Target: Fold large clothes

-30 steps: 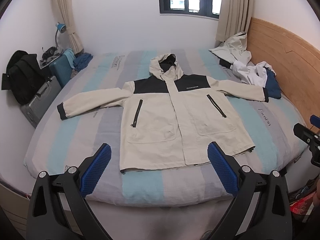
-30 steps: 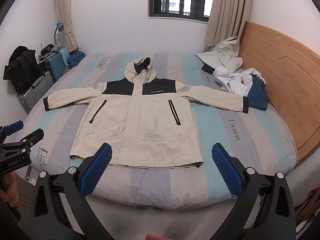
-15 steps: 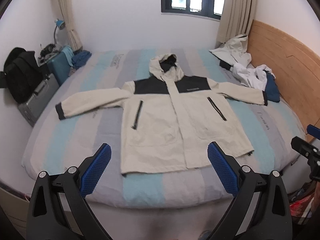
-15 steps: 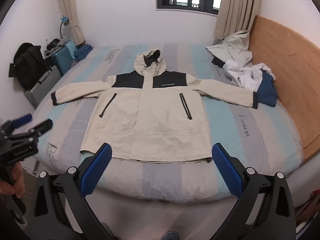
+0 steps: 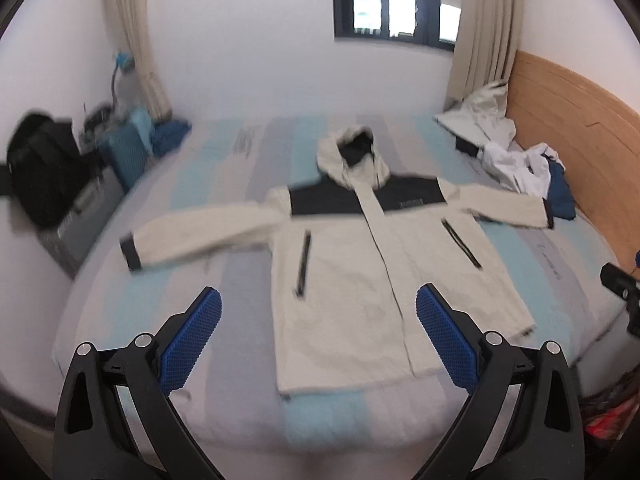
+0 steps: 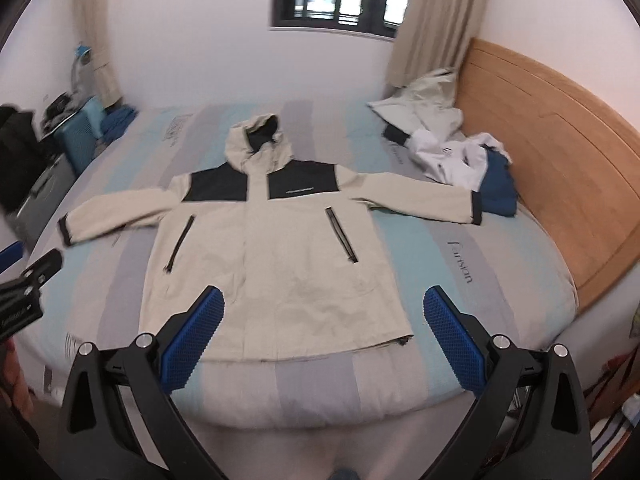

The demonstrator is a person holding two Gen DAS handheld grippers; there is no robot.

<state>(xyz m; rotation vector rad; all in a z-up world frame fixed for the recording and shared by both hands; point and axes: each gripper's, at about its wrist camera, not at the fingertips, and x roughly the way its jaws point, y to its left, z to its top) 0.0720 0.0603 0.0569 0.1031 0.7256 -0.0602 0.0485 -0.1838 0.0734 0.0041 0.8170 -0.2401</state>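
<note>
Left claw (image 5: 318, 334): spread, empty, above bed foot | Right claw (image 6: 322, 334): spread, empty, above bed foot | Jacket (image 6: 276, 248): flat on striped bed (image 6: 460, 280), front up, sleeves out sideways, hood toward window (image 6: 340, 0)

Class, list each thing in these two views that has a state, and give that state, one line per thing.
jacket: spread flat, front up, sleeves out, unfolded
hood: lying open above the collar
left gripper: open, empty
right gripper: open, empty
clothes pile: crumpled by the headboard
curtains: drawn aside
</note>
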